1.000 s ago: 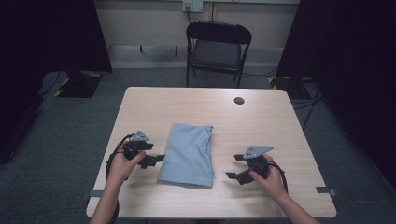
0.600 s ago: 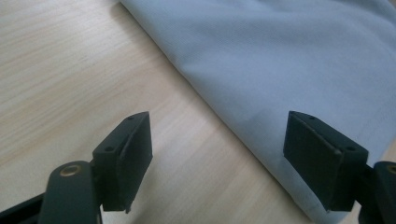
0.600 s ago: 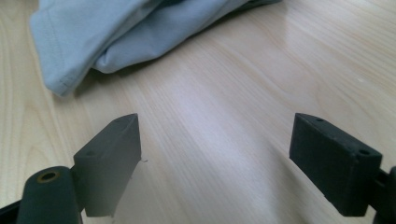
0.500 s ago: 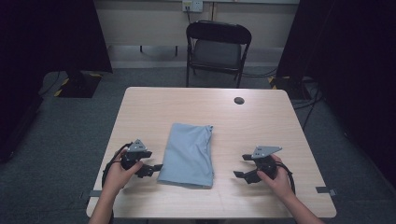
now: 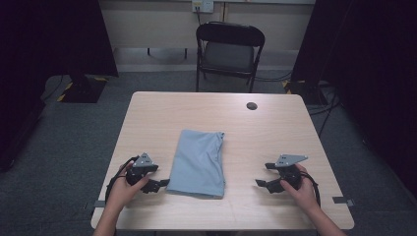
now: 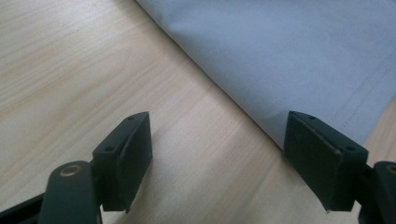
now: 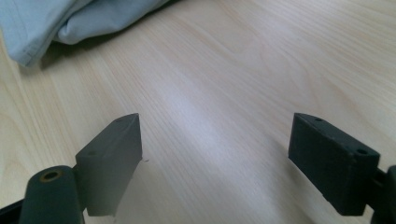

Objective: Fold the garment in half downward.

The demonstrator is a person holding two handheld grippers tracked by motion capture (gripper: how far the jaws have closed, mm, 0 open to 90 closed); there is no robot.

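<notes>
The wooden table (image 5: pixel 275 123) spreads wide under the high view, with a black folding chair (image 5: pixel 229 46) tucked at its far edge and a small dark round spot (image 5: pixel 252 105) on the top near that side. Dead centre lies the folded light-blue cloth (image 5: pixel 199 163), flat on the wood, its long side running away from the person. The left gripper (image 5: pixel 157 184) sits just beside the cloth's near left corner, jaws spread wide with bare wood between them; in the left gripper view the cloth (image 6: pixel 280 60) fills the upper right and one jaw stands right at its hem, though touching or just short I cannot tell. Over on the other side, the right gripper (image 5: pixel 265 179) is near the cloth's right edge but apart from it, jaws wide apart too; the right gripper view puts the cloth (image 7: pixel 70 18) up in the far left corner, across open tabletop.
</notes>
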